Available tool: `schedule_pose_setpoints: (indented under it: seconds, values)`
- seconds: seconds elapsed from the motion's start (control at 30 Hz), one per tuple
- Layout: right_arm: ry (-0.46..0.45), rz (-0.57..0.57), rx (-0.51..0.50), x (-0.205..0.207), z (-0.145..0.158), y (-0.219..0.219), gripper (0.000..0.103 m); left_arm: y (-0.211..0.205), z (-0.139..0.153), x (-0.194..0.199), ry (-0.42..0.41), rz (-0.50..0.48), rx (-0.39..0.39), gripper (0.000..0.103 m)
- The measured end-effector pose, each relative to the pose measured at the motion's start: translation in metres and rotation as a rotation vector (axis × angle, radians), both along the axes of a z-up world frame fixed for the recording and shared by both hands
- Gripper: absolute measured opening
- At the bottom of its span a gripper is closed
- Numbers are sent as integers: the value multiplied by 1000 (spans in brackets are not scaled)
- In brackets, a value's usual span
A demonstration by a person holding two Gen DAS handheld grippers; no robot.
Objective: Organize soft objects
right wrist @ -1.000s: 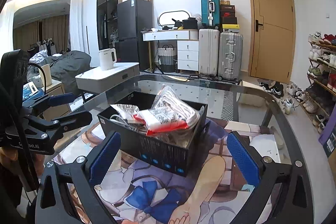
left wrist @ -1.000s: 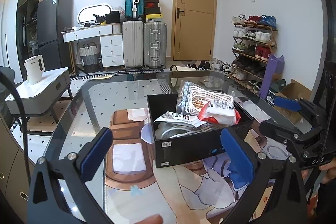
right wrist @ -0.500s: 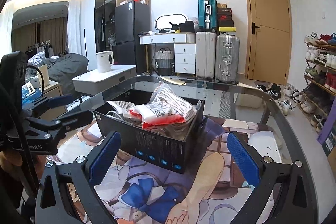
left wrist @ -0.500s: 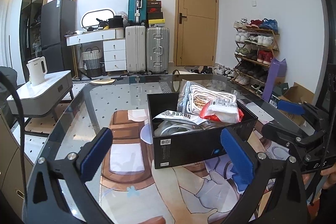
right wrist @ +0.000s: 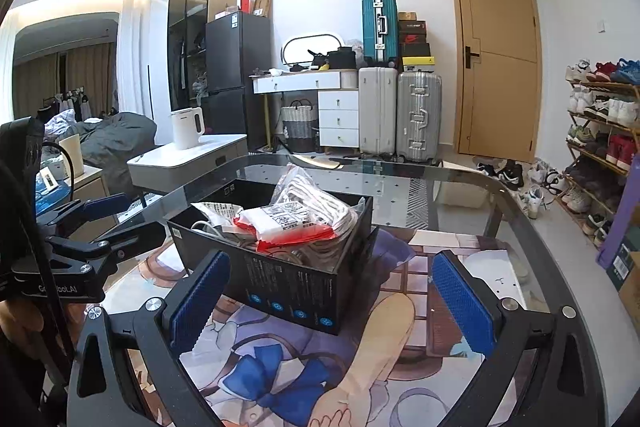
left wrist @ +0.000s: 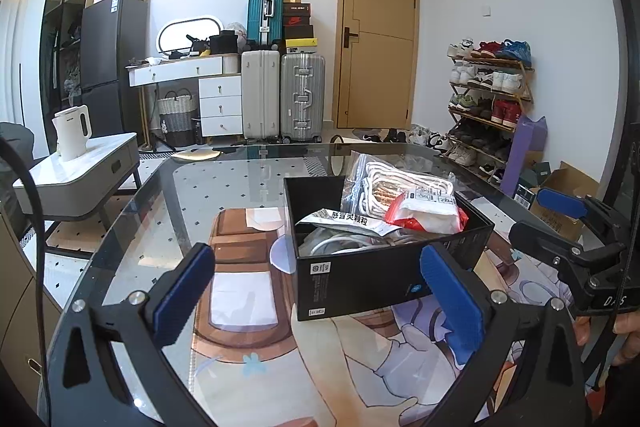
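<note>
A black box [left wrist: 384, 273] stands on the glass table [left wrist: 208, 187] over an illustrated mat. It holds a red and white packet [left wrist: 428, 213], a clear bag of white cord [left wrist: 394, 183] and a grey-white sachet [left wrist: 348, 219]. The box also shows in the right wrist view [right wrist: 280, 279], with the packet [right wrist: 288, 223] on top. My left gripper [left wrist: 316, 299] is open and empty, near the box's front. My right gripper [right wrist: 332, 299] is open and empty, near the box's corner. Each gripper shows in the other's view, the right one [left wrist: 560, 223] and the left one [right wrist: 100, 215].
The table's rounded edge [right wrist: 532, 211] runs close on the right. A white side table with a kettle [left wrist: 72, 133] stands to the left. Suitcases [left wrist: 280, 99], a dresser, a door and a shoe rack [left wrist: 488, 107] line the far walls. A cardboard box [left wrist: 560, 195] sits on the floor.
Both grippers have tilted up and drawn back a little, so the box sits lower in both views. Both stay open and empty.
</note>
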State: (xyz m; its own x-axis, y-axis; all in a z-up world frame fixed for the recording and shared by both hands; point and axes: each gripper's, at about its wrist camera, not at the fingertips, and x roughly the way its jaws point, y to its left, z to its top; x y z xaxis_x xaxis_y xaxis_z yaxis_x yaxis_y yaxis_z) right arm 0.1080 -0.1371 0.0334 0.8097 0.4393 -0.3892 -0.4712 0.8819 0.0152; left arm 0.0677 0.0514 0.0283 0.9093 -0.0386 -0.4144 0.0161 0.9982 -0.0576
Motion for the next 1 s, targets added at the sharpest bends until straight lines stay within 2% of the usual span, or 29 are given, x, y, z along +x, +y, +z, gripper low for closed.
schedule_pose_setpoints:
  seconds: [1.0]
  values:
    - [-5,-6,4,-4,0,-1,102,0,-2,0,-5,10,-6,103]
